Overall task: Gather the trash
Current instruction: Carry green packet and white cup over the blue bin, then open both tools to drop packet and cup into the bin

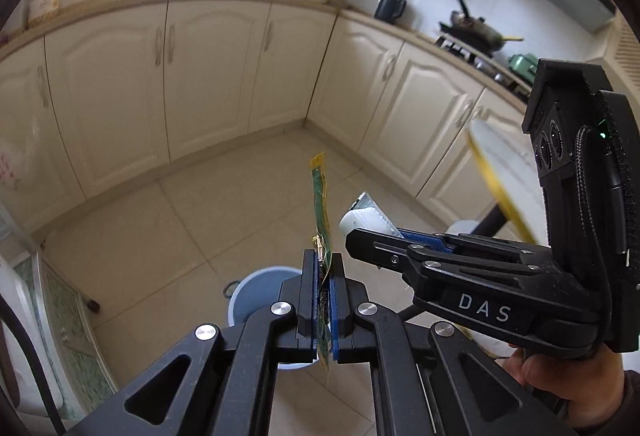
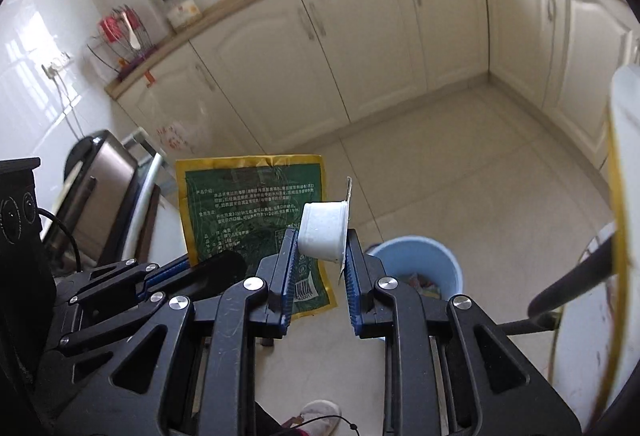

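Observation:
My left gripper is shut on a green and yellow snack wrapper, seen edge-on and sticking up from the pads. In the right wrist view the wrapper shows flat, held at the left. My right gripper is shut on a small white plastic cup with a peeled foil lid. In the left wrist view that cup and the right gripper sit just right of the wrapper. A light blue bin stands on the floor below both grippers, with some trash inside; it also shows in the left wrist view.
Cream kitchen cabinets run along the far walls. A white round table with a yellow rim and black leg is at the right. A stove with a pan is on the right counter. An appliance stands at the left.

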